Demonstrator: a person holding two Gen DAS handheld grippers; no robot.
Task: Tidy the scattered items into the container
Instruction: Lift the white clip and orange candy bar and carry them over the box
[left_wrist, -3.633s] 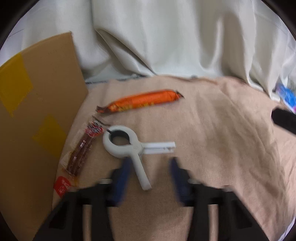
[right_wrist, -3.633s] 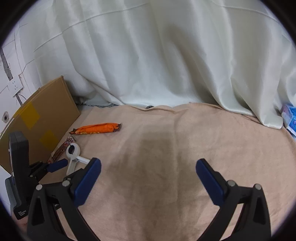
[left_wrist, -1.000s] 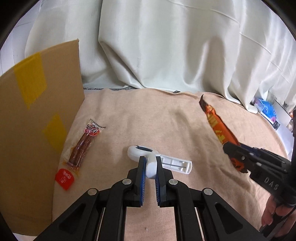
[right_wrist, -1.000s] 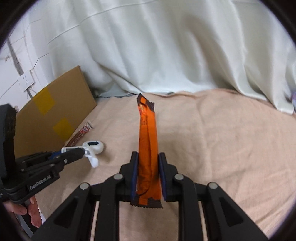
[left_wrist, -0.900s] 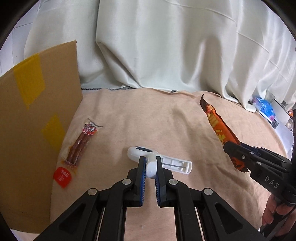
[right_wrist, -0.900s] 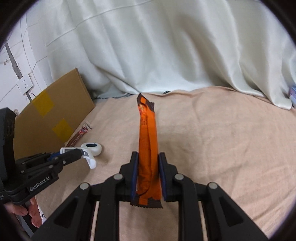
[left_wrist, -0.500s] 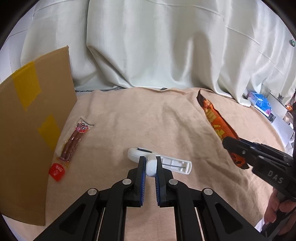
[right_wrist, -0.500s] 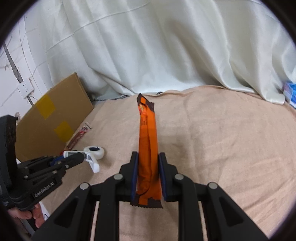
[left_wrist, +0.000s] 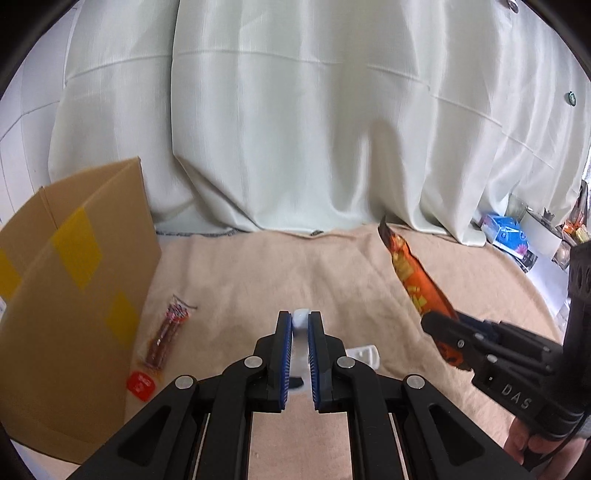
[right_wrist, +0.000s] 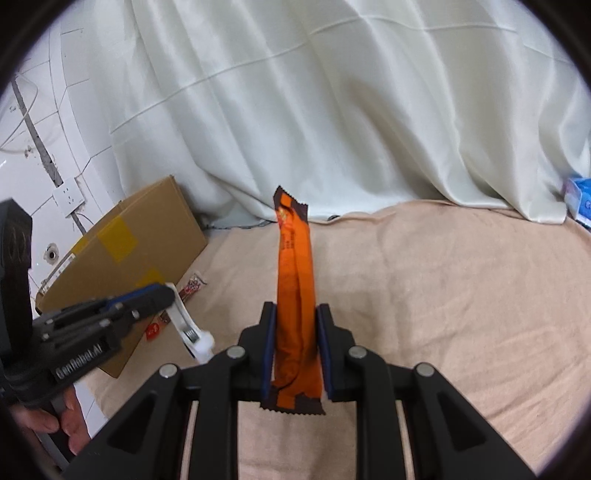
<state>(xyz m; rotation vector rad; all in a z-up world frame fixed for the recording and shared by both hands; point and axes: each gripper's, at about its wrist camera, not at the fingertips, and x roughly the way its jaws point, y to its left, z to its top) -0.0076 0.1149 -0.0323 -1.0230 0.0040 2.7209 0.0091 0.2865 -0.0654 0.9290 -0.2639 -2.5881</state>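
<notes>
Since a second ago both hands have lifted their loads higher off the beige blanket (left_wrist: 236, 280), and the white clamp (left_wrist: 300, 321), which then lay crosswise in the jaws, now hangs more end-on, one handle poking out at about four o'clock of the fingertips. The left gripper (left_wrist: 299, 325) is closed tight on that clamp, the blue pads pinching its white body; in the right wrist view the same clamp (right_wrist: 186, 325) dangles below the left gripper (right_wrist: 162, 293) at nine o'clock, its handles pointing down toward five o'clock. The right gripper (right_wrist: 294, 314) is clamped on the orange snack bar (right_wrist: 295, 280), which stands nearly upright between the pads, its dark crimped bottom edge hanging below them and its top pointing to twelve o'clock against the white curtain (right_wrist: 332, 110). From the left wrist view the bar (left_wrist: 417, 280) slants up toward eleven o'clock out of the right gripper (left_wrist: 439, 325) at three o'clock. The cardboard box (left_wrist: 74, 295), patched with yellow tape, stands at nine o'clock on the blanket's edge; its opening is not visible, so I cannot tell what is inside. The sausage stick packet (left_wrist: 162, 339) lies on the blanket just beside the box's near face, with a small red tag at its lower end. A blue packet (left_wrist: 506, 232) sits at two o'clock beyond the blanket, somewhat blurred. A person's hand (right_wrist: 62, 424) grips the left gripper's handle at seven o'clock.
</notes>
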